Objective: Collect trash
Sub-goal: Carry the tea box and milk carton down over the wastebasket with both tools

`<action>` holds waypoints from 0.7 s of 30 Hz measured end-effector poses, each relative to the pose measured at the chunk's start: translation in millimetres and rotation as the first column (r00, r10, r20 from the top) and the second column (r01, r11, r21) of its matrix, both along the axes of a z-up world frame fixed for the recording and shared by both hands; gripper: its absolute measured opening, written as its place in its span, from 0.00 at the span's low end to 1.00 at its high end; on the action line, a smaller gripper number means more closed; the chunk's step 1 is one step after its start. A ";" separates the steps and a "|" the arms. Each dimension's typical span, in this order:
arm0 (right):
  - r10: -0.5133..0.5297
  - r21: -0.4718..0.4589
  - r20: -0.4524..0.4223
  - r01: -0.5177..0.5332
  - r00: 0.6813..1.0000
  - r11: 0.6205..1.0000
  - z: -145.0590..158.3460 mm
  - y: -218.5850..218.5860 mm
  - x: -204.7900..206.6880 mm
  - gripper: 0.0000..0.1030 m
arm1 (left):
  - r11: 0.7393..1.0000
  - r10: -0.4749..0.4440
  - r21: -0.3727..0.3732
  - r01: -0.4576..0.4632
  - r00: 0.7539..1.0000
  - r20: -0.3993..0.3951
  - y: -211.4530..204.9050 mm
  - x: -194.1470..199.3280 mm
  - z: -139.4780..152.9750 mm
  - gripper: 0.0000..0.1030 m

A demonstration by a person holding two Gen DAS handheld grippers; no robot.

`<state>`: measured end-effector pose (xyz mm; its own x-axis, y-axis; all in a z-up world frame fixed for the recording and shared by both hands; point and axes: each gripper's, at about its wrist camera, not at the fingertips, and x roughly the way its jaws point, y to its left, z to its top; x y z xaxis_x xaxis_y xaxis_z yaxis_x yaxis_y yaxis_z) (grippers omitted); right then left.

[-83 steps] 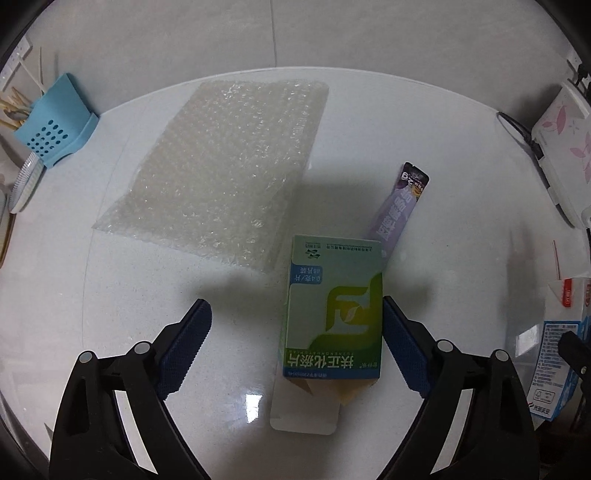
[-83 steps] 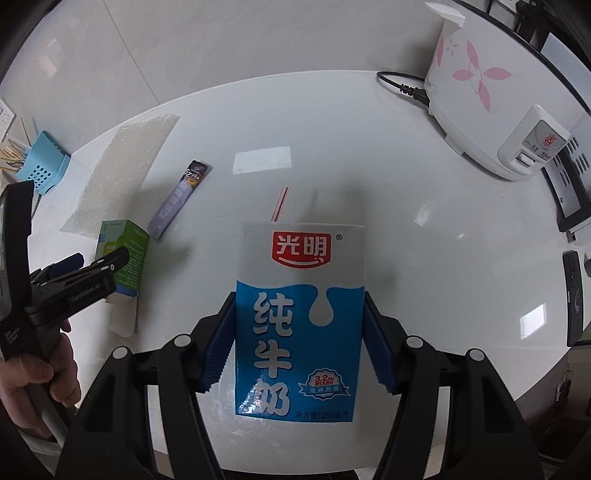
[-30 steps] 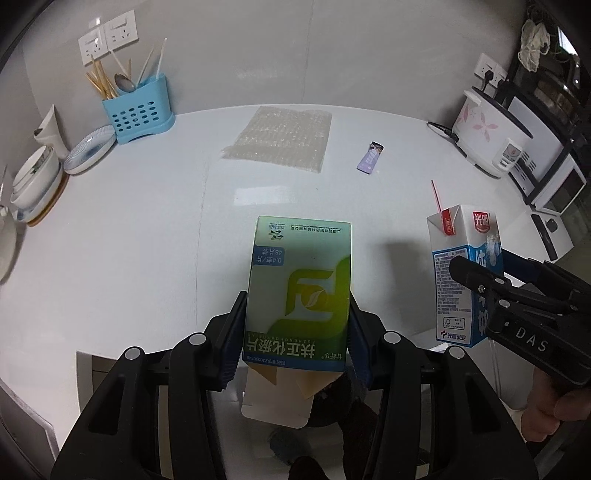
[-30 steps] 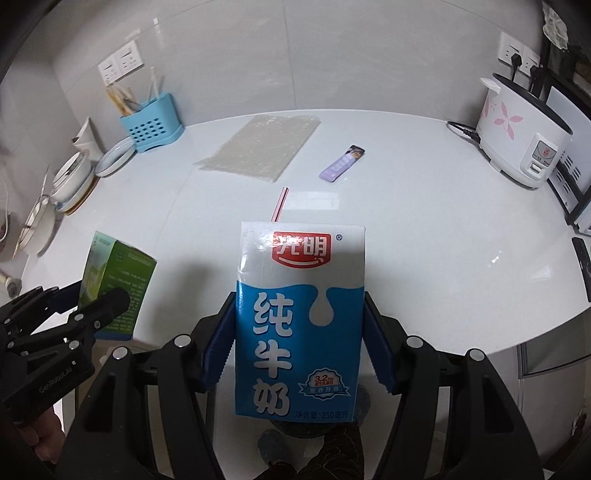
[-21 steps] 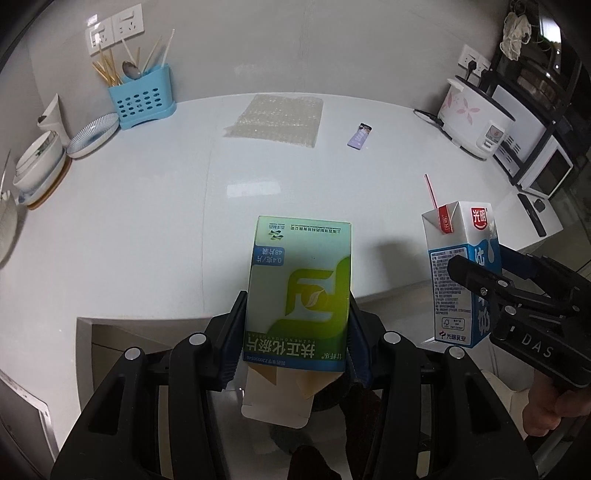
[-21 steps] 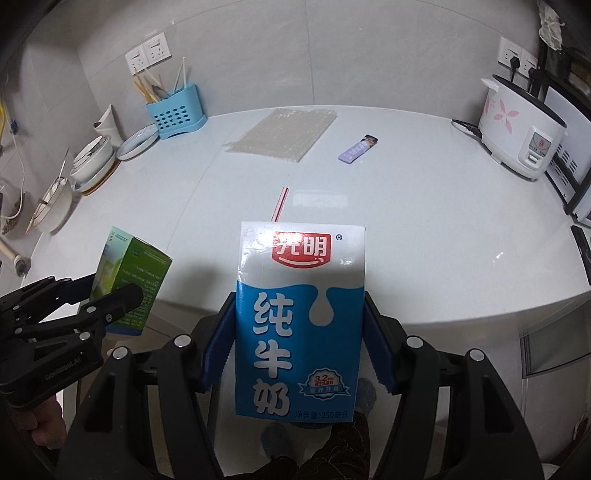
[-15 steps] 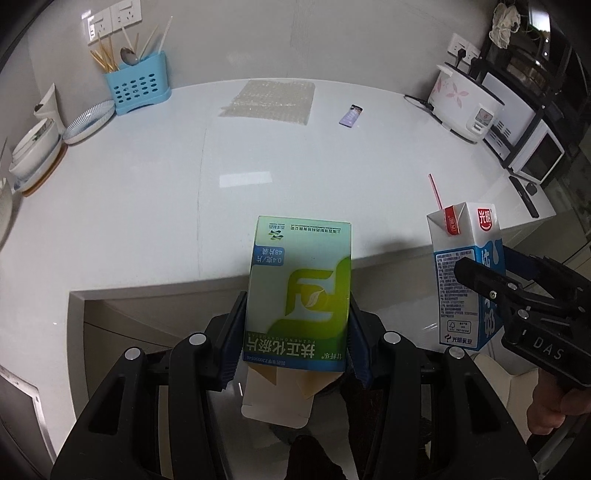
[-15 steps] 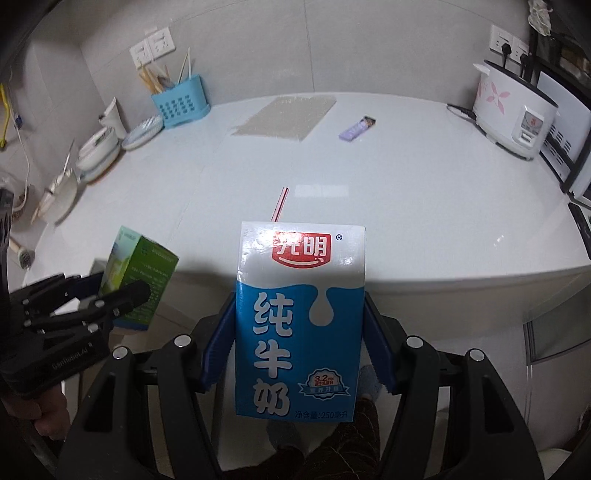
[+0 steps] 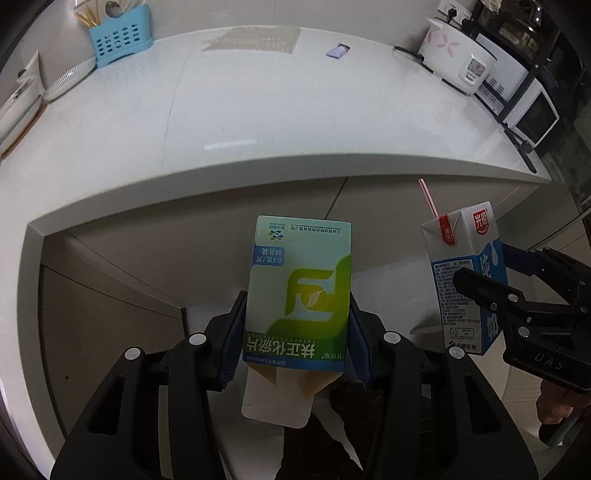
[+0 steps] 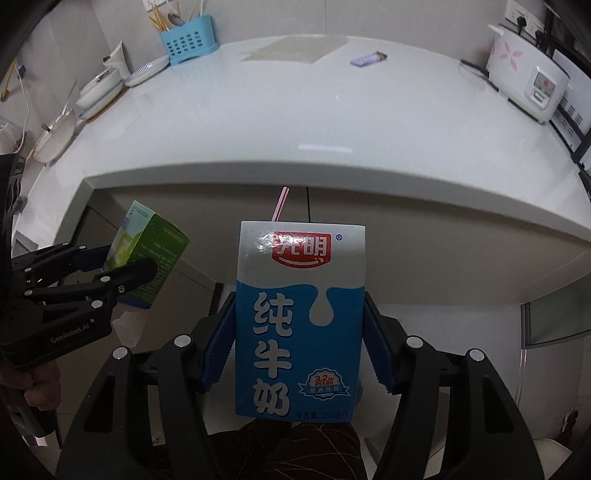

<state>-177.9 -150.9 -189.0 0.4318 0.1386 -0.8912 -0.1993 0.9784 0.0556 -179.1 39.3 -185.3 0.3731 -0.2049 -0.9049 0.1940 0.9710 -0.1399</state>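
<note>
Milk carton (image 10: 300,317) — clear of counter edge (image 10: 332,173)

The white tabletop (image 9: 295,110) carries a bubble-wrap sheet (image 9: 255,40), a purple sachet (image 9: 338,50), a blue utensil holder (image 9: 120,35) (sticks inside), stacked plates (image 10: 101,86) and a flowered rice cooker (image 9: 456,61).

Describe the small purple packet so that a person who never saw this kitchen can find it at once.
Look at the far side of the white countertop, toward the flowered rice cooker. There, right of the bubble wrap sheet, lies the small purple packet, flat, with one dark end. It is the only purple thing on the counter.
</note>
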 end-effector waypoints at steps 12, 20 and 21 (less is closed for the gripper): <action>-0.041 -0.028 -0.165 0.037 0.985 0.999 -144.4 -46.6 27.5 0.59 | 1.000 0.011 -0.014 -0.013 0.991 -0.136 -31.4 14.8 -129.3 0.46; -0.029 -0.010 -0.198 0.027 0.980 1.000 -262.1 -70.8 54.9 0.59 | 1.000 0.020 0.010 -0.018 0.982 -0.188 -61.6 34.5 -257.7 0.46; -0.025 -0.004 -0.204 0.025 0.979 1.000 -278.5 -73.0 57.5 0.59 | 1.000 0.022 0.018 -0.019 0.981 -0.194 -65.1 36.2 -274.7 0.46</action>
<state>-120.4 -223.9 -467.4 0.2446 0.1291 -0.9610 -0.1591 0.9830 0.0915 -142.9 -25.8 -459.9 0.1942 -0.1845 -0.9634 0.1451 0.9768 -0.1578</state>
